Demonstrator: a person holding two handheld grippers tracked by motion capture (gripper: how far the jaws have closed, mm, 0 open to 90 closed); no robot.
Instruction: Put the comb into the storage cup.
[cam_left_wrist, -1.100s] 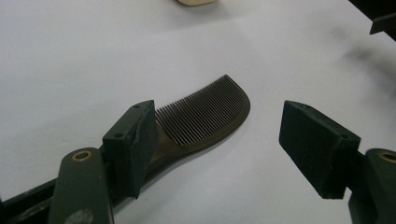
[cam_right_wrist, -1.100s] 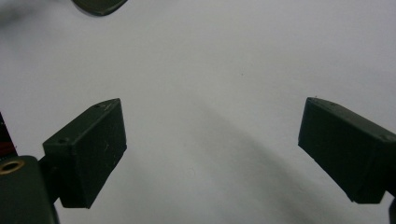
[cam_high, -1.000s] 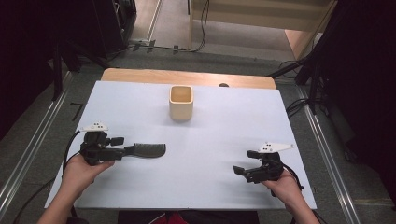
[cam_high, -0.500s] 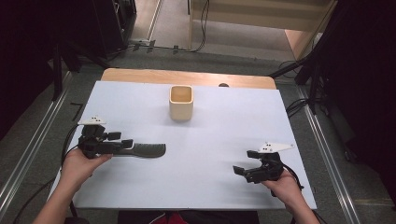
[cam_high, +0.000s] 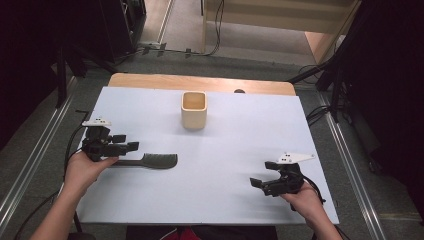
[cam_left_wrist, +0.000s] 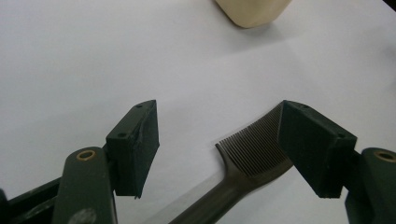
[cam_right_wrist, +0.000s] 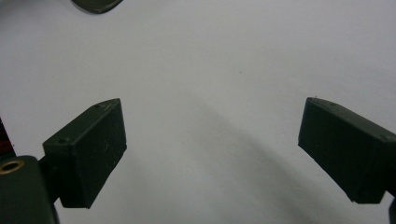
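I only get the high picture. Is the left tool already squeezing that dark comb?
Observer: No. In the left gripper view the left tool is open, and the comb lies on the table between its jaws, untouched.
Operator: Does the comb have real teeth?
Observer: Yes, a row of fine teeth shows, pointing toward the beige cup.
Operator: Is the right tool holding anything?
Observer: No. In the right gripper view the right tool is wide open with bare white table between its jaws.
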